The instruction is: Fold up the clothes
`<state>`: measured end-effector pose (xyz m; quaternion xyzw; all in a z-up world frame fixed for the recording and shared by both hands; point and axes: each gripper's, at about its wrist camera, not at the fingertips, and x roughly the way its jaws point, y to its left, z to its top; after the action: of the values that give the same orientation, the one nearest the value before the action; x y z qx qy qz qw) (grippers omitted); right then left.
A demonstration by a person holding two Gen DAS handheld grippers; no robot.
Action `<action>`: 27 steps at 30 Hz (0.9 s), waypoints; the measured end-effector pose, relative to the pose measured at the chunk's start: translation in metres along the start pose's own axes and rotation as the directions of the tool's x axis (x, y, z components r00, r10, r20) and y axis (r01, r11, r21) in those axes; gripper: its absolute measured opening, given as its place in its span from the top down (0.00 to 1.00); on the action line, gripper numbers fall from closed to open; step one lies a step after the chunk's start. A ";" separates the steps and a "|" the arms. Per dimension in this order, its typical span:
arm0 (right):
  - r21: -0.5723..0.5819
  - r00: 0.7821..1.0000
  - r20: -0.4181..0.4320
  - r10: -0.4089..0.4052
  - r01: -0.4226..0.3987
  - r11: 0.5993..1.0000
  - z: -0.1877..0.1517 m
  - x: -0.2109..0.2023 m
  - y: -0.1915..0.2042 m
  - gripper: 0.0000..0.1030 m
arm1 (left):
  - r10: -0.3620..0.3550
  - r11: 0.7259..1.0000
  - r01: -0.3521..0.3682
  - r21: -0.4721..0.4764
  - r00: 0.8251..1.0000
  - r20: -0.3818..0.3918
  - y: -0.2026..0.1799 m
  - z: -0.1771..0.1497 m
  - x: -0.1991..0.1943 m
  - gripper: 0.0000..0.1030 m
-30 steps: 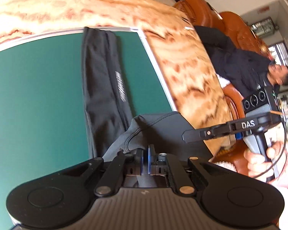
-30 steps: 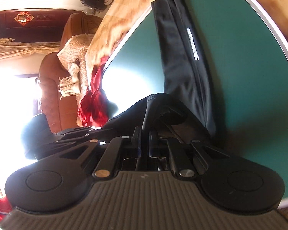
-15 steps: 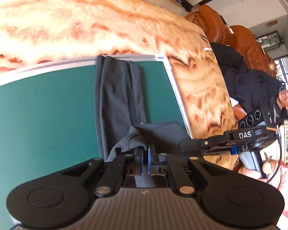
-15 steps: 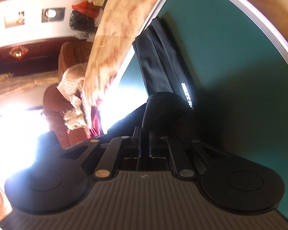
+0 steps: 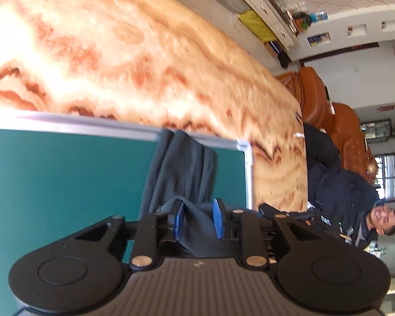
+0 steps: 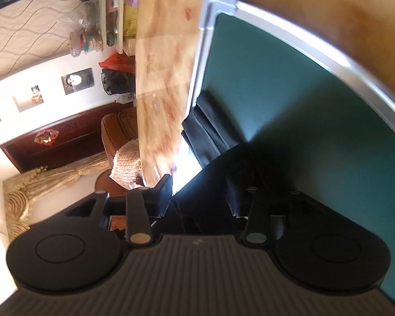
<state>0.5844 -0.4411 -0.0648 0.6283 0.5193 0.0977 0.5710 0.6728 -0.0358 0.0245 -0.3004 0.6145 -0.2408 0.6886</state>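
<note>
A dark grey garment [image 5: 181,166] lies in a long strip on the green mat [image 5: 65,179], reaching the mat's far edge. Its near end is folded over onto the strip. My left gripper [image 5: 196,217] is open, its blue pads [image 5: 177,220] apart with the folded cloth lying between them. In the right wrist view the same garment [image 6: 210,137] looks black. My right gripper [image 6: 197,192] is open too, jaws wide apart over the folded end. The other gripper shows at the right of the left wrist view [image 5: 289,214].
The mat has a silver frame [image 5: 246,163] and lies on a marbled orange table [image 5: 144,60]. A man in dark clothes [image 5: 355,205] sits on an orange leather sofa [image 5: 321,100] beyond the table's right edge. Shelves line the far wall.
Both grippers carried the garment's near end forward over the strip, then opened and let go of it. The fold now lies near the mat's far edge.
</note>
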 end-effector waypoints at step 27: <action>-0.624 0.888 0.282 -0.364 0.458 0.634 -0.034 0.035 0.074 0.46 | 0.413 0.804 -0.455 0.382 0.890 0.191 -0.034 -0.044 0.015 0.33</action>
<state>0.6154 -0.3794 -0.0099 0.2474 0.5389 0.1053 0.7983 0.6322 -0.0752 0.0350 -0.0094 0.5666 -0.1868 0.8025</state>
